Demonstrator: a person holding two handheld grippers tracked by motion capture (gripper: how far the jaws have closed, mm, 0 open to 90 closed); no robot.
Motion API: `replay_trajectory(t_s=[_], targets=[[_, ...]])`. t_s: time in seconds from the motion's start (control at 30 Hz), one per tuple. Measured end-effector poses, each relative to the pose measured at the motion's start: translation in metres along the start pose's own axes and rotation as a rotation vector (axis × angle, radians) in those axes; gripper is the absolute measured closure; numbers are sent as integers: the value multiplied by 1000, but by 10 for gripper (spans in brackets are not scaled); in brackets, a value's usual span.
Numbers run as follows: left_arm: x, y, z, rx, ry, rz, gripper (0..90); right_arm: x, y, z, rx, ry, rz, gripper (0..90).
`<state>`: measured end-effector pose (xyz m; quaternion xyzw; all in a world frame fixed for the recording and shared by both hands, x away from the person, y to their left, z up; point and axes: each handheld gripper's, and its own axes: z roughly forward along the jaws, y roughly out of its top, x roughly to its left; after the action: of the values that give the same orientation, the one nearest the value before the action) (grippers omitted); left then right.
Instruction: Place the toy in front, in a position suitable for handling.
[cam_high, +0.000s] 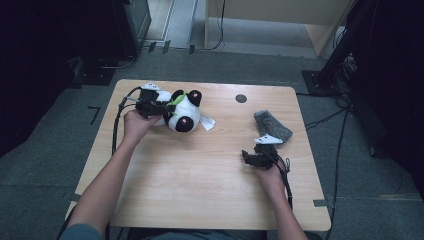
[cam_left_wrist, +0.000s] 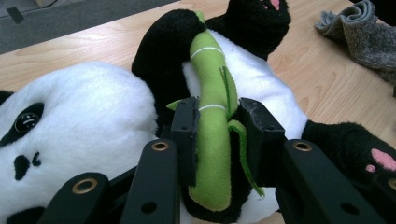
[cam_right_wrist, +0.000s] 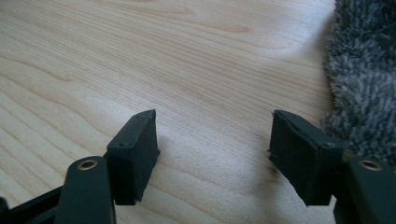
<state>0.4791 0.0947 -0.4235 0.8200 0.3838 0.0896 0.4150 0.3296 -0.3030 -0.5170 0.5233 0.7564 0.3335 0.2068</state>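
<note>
Green felt is what the left gripper (cam_left_wrist: 212, 123) pinches: its two black jaws squeeze the soft bamboo stick (cam_left_wrist: 211, 116) sewn to the toy panda (cam_high: 181, 111). The stick lies across the panda's white belly, between its black arms, so it is a thin, easy part to grab. The big round head would be too fat for the jaws. The panda lies on its back at the far left of the wooden table (cam_high: 200, 170), with its paws up. A small white tag (cam_high: 207, 123) sticks out just beside the panda, on the side away from the left gripper.

Well away from the panda, the right gripper (cam_high: 254, 156) waits near the table's right side. Its jaws stand apart with only bare wood between them, so it holds nothing. A grey fuzzy cloth (cam_high: 272, 125) lies just beside it, far from the panda. I think the free gripper is ready to help with that next.
</note>
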Motion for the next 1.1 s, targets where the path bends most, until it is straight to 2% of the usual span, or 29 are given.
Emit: replay_trajectory(t_s=[0.13, 0.23, 0.37, 0.4, 0.47, 0.6, 0.83, 0.87, 0.97, 1.1], targets=[[-7, 2, -4, -24, -12, -13, 693, -3, 7, -7, -14, 9, 30, 343], [-14, 2, -6, -39, -11, -23, 693, -5, 12, -13, -51, 16, 45, 343], [-19, 0, -10, -43, -6, -25, 693, -6, 17, -18, -92, 11, 36, 348], [-21, -1, -14, -49, -12, -43, 693, -6, 18, -20, -102, 8, 36, 347], [-24, -1, -17, -51, -15, -53, 693, -6, 23, -22, -95, 16, 39, 345], [-34, -4, -22, -43, -3, -42, 693, -8, 30, -27, -131, 19, 49, 347], [-48, -10, -30, -47, -23, -58, 693, -10, 39, -28, -123, 1, 32, 354], [-51, -11, -31, -45, -23, -59, 694, -11, 40, -27, -117, 12, 34, 358], [-62, -16, -34, -39, -26, -52, 693, -14, 43, -26, -105, 8, 31, 361], [-75, -20, -34, -26, -34, -36, 692, -24, 48, -29, -113, 20, 60, 360]])
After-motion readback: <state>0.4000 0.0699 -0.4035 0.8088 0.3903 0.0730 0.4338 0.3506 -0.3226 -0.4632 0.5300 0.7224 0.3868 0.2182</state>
